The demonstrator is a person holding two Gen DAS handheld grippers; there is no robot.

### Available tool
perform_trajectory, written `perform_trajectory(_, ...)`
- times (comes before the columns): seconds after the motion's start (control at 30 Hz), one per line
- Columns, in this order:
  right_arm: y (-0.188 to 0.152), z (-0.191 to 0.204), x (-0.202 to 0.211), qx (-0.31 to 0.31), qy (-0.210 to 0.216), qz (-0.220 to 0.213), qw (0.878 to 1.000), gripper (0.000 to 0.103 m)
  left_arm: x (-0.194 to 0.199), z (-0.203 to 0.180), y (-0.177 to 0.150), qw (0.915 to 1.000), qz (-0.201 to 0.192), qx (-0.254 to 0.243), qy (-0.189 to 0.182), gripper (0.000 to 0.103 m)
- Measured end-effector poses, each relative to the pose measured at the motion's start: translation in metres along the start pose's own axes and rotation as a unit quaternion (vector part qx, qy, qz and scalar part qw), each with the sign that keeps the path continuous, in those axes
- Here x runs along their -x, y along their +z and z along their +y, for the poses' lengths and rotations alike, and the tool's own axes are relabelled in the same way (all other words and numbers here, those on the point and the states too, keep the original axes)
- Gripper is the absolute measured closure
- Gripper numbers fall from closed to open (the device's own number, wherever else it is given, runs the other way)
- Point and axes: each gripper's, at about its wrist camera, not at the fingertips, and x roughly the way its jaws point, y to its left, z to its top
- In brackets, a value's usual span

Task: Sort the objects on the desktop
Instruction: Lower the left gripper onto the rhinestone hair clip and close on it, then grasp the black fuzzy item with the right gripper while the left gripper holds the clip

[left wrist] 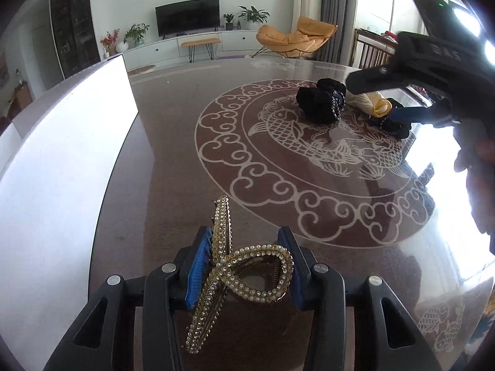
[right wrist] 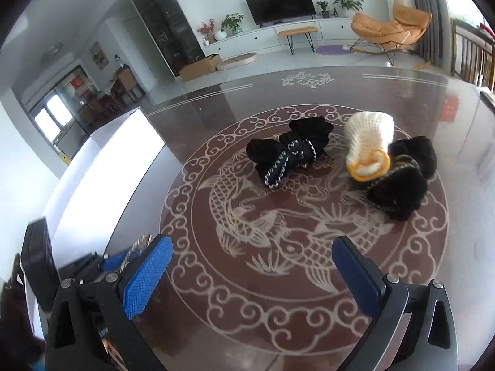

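White and flat-sided, a tall box (left wrist: 62, 167) is standing at the left edge of the glossy brown desk (left wrist: 173, 142) with its carved fish medallion. Just right of it, the left gripper (left wrist: 244, 266) is clamping a gold hair claw studded with pearls and rhinestones (left wrist: 241, 266) between its jaws, the claw's long arm running along the fingers. Further right, the right gripper (right wrist: 253, 266) is hanging with its jaws wide and empty, nearer than the left to the sock bundles ahead: a black rolled pair with speckled cuffs (right wrist: 290, 151), a cream pair with a yellow cuff (right wrist: 368, 145), another black pair (right wrist: 402, 182). Only the right wrist view is showing all three bundles unobstructed; only the left wrist view is showing the claw clearly.
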Motion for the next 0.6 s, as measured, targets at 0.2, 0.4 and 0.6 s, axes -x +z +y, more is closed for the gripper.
perform_trajectory(0.2, 0.062, -0.015, -0.067, -0.086, -0.078, 0.054, 0.992, 0.0, -0.001, 0.0, 0.004, 1.0, 0.004, 0.003, -0.002, 0.058)
perform_trajectory(0.4, 0.058, -0.017, -0.078, -0.07, -0.124, 0.039, 0.989, 0.028, -0.002, -0.002, 0.004, 1.0, 0.003, 0.006, -0.005, 0.058)
perform_trajectory(0.6, 0.041, -0.006, -0.069, 0.013, -0.127, 0.034, 0.991, 0.049, -0.001, -0.001, 0.005, 0.9999, 0.003, 0.01, -0.01, 0.058)
